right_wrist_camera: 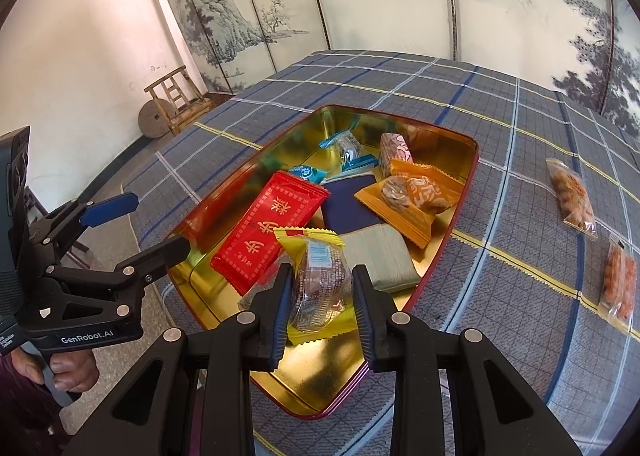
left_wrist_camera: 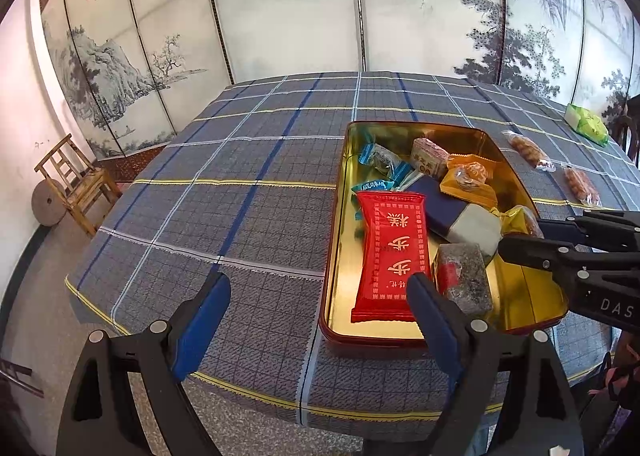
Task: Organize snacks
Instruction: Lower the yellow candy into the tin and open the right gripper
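Observation:
A gold tin with a red rim (left_wrist_camera: 420, 124) sits on the checked tablecloth and holds several wrapped snacks, among them a red packet (left_wrist_camera: 392, 252). My right gripper (right_wrist_camera: 322, 308) is shut on a clear packet with yellow ends (right_wrist_camera: 320, 276), held just above the near part of the tin (right_wrist_camera: 320, 372). In the left wrist view the right gripper (left_wrist_camera: 520, 234) reaches in from the right with that yellow packet (left_wrist_camera: 516, 216). My left gripper (left_wrist_camera: 320, 316) stands open over the tin's near left corner, nothing between its fingers. From the right wrist view the left gripper (right_wrist_camera: 160, 222) shows at the tin's left edge.
Two clear packets of orange snacks (right_wrist_camera: 572, 196) (right_wrist_camera: 618, 284) lie on the cloth right of the tin. A green packet (left_wrist_camera: 586, 124) lies further back. A wooden chair (left_wrist_camera: 76, 180) and a stone wheel stand by the wall. A painted screen runs behind the table.

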